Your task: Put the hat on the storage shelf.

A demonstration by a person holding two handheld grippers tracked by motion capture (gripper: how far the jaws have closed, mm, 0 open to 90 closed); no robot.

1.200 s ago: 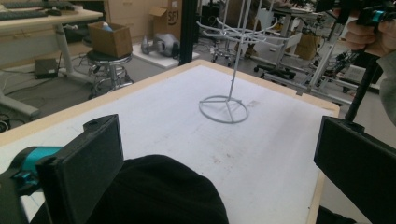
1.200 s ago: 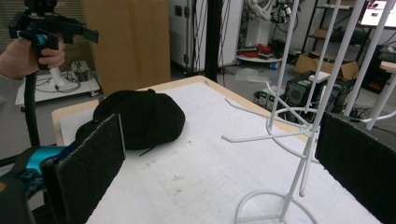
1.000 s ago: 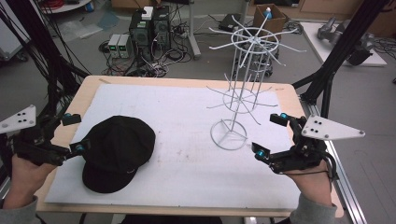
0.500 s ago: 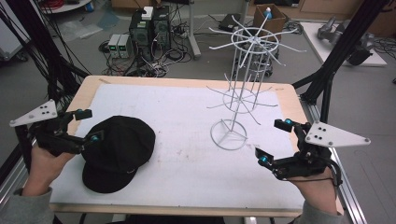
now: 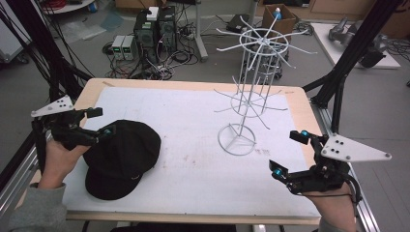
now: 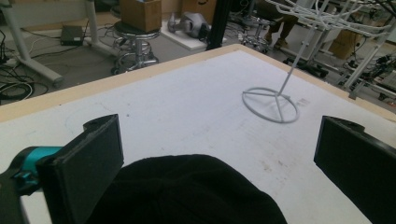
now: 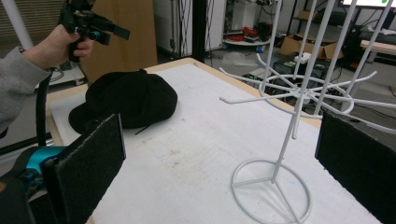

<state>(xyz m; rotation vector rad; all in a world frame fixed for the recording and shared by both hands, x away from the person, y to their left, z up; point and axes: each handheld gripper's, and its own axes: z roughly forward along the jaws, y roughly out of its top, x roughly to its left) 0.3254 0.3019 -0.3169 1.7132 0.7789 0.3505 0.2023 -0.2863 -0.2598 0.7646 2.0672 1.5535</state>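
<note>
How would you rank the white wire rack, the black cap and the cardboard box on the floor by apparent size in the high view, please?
1. White wire rack, tallest and widest.
2. Black cap.
3. Cardboard box, though it sits farthest from the camera, so its true size is unsure.

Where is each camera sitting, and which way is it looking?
High view: above the person's side, looking forward and down on the white-topped table; both hands show, the left tool and right tool.
Left gripper view: rides the left tool, looking over the soft black cap toward the rack's ring base.
Right gripper view: rides the right tool, facing the white wire rack; the other hand shows far off.
Shared: both gripper views show cap and rack.
</note>
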